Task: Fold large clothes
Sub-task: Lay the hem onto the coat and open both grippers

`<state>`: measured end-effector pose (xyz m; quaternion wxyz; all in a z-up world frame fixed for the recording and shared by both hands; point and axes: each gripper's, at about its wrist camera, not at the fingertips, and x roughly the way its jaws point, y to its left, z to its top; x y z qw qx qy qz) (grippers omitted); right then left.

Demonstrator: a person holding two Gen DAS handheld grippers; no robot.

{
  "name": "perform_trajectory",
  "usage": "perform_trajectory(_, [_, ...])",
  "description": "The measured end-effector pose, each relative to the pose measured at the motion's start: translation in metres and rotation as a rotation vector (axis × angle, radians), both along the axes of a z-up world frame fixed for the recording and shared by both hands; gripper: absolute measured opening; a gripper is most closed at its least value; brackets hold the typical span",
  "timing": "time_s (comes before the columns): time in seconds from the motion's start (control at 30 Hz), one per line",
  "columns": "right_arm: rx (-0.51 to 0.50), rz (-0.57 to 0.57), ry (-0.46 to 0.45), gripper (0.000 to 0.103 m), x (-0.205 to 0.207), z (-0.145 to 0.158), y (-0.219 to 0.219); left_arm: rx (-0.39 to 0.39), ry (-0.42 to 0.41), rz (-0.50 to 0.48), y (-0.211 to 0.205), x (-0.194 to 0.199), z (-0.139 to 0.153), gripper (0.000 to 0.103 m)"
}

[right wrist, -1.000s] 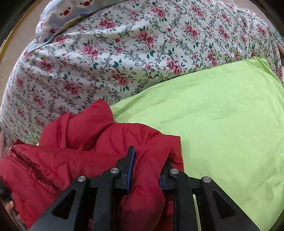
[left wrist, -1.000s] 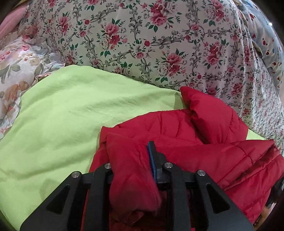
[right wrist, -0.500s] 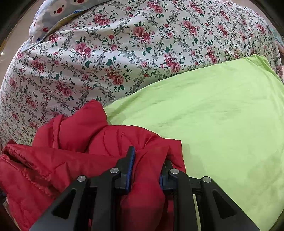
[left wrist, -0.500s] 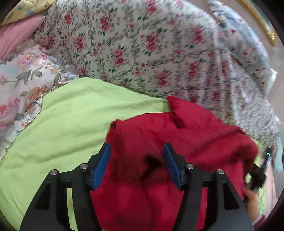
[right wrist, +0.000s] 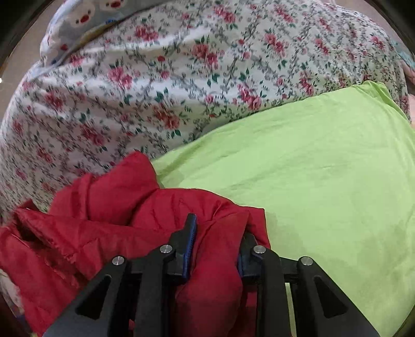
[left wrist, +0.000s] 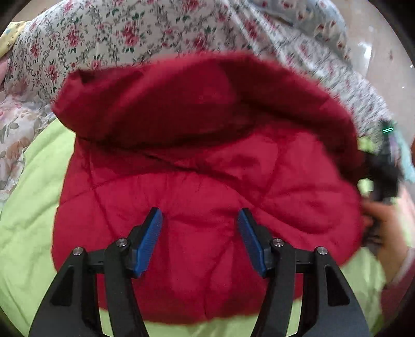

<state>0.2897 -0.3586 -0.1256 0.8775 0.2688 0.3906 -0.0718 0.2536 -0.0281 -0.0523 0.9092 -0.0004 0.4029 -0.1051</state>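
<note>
— Left wrist view first: what do you see from over there?

— The left gripper (left wrist: 199, 233) hangs above the red quilted puffer jacket (left wrist: 207, 160), its blue-padded jaws standing wide with nothing pressed between them. The jacket lies below them in a bundled heap, a thick fold rolled over along its far edge.

— And what is it lying on?

— On the lime-green cotton sheet (left wrist: 28, 225) spread over the bed. Beyond that is the white bedspread with red roses (left wrist: 124, 36), and at the left a paler floral pillow (left wrist: 13, 129). The far side of the view is smeared with blur.

— Anything in the way?

— At the right edge of that view, a person's hand (left wrist: 386, 228) holds a dark device, blurred, hard against the jacket's side. It covers the hem there.

— And the other one?

— The right gripper (right wrist: 216, 243) has a bunched fold of the same jacket between its jaws. They are set narrow and are opening, yet the cloth still fills the gap and touches both pads. The rest of the jacket spills to the left of it, crumpled. To the right the green sheet lies bare. A light blue cloth printed with small white figures (right wrist: 85, 18) sits at the far left corner.
</note>
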Motion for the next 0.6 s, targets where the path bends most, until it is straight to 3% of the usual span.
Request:
perform_trajectory(0.1, [-0.010,-0.021,-0.056,0.053,-0.021,0.023,0.002,-0.006,0.008,0.022,0.002,0.014,-0.008,0.062])
perform_trajectory(0.13, [-0.022,-0.026,-0.087,0.066,-0.030,0.033,0.003,-0.002,0.005,0.027,0.001,0.017,-0.007,0.062])
perform_trajectory(0.23, [-0.077,-0.007,-0.207,0.072,-0.065,0.068,0.016,0.011,0.001,0.034,-0.001,0.024,-0.004,0.062])
perform_trajectory(0.3, [-0.094,0.079,-0.253,0.077,-0.080,0.082,0.037,0.019,-0.002,0.037,-0.003,0.029,-0.004,0.062])
perform_trajectory(0.37, [-0.109,0.211,-0.232,0.081,-0.075,0.084,0.059,0.026,-0.003,0.034,-0.006,0.031,-0.006,0.063])
perform_trajectory(0.4, [-0.122,0.314,-0.187,0.081,-0.067,0.079,0.077,0.026,0.000,0.033,-0.006,0.034,-0.005,0.063])
perform_trajectory(0.47, [-0.123,0.410,-0.117,0.080,-0.053,0.069,0.095,0.023,0.006,0.027,-0.004,0.038,-0.003,0.062])
perform_trajectory(0.6, [-0.145,0.411,0.032,0.079,-0.019,0.028,0.094,-0.005,-0.019,0.042,0.014,0.032,0.010,0.058])
